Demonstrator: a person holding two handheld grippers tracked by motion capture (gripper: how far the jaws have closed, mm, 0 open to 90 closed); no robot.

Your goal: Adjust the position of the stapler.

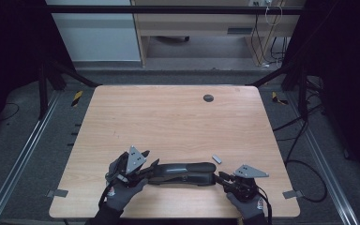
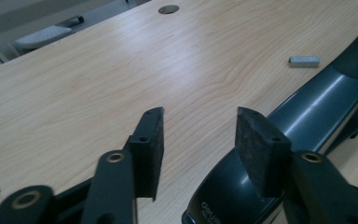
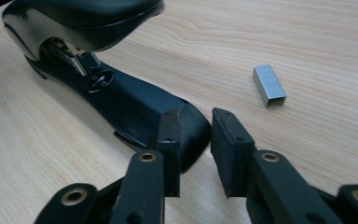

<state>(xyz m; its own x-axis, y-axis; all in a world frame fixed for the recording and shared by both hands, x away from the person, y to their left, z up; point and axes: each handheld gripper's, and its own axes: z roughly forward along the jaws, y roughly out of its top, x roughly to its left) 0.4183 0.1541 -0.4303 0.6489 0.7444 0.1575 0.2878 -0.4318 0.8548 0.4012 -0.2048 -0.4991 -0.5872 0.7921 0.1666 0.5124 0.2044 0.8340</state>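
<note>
The stapler (image 1: 183,172) lies flat near my edge of the table (image 1: 168,117), long axis running across it, and everything else I place from it. It is a dark, long-bodied model; in the right gripper view its head end is lifted a little off the base, with the metal staple channel showing in the gap. Just past its right end, toward the far side, lies a small strip of staples (image 3: 269,85), apart from the body.

My left gripper (image 2: 199,135) sits at the stapler's left end with the jaws spread. One pad (image 2: 256,149) stands over the rear of the body, but I see no squeeze on it, and bare wood shows between the pads. My right gripper (image 3: 196,135) is at the stapler's right end, jaws also apart. The tip of the base lies just at the left pad (image 3: 170,140), not pinched. So neither gripper holds anything.

My read is that the stapler is being loaded. To do that well I would steady the base with the left gripper low on the rear, closing across the narrow width so the smooth plastic cannot twist out. The right gripper would then take the staple strip by its long sides, keeping it level, since a slanted pinch could snap it. It needs to go in legs down along the channel.

Writing: the rear of the stapler carries a small embossed mark that I read as "deli". I can make out no other label.
</note>
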